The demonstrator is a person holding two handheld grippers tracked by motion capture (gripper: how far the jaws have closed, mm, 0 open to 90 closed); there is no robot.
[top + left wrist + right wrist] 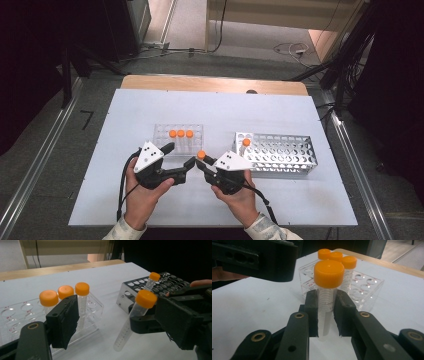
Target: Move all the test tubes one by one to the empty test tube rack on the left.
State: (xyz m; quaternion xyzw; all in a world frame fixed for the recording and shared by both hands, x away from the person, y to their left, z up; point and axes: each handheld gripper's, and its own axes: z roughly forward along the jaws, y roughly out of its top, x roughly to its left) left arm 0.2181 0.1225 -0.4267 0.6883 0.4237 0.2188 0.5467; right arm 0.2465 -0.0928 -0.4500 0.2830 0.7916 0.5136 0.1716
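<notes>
Table [150, 200]: flat white board, matt and smooth, with a pale wooden edge at the far side

Metal rack [280, 155]: long box of bright perforated sheet steel with rows of round holes, standing right of centre; one orange-capped tube [245, 144] stands upright at its near-left corner

Clear rack [162, 132]: smaller square block of transparent plastic with red lettering beside its wells, left of the metal rack and well apart from it; three capped tubes [65, 292] stand in a row in it

Right gripper [325, 315]: black matt jaws with flat rubbery pads, clamped on both sides of the held tube just below its cap

Left gripper [181, 159]: same make, held just beside the right one in front of the clear rack; jaws parted, nothing seems to lie between them, though its far jaw is partly out of frame

Held tube [130, 322]: slim clear plastic cylinder, graduated, tapering to a rounded tip, ribbed orange screw cap; tilted, raised off the table between the two racks
</notes>
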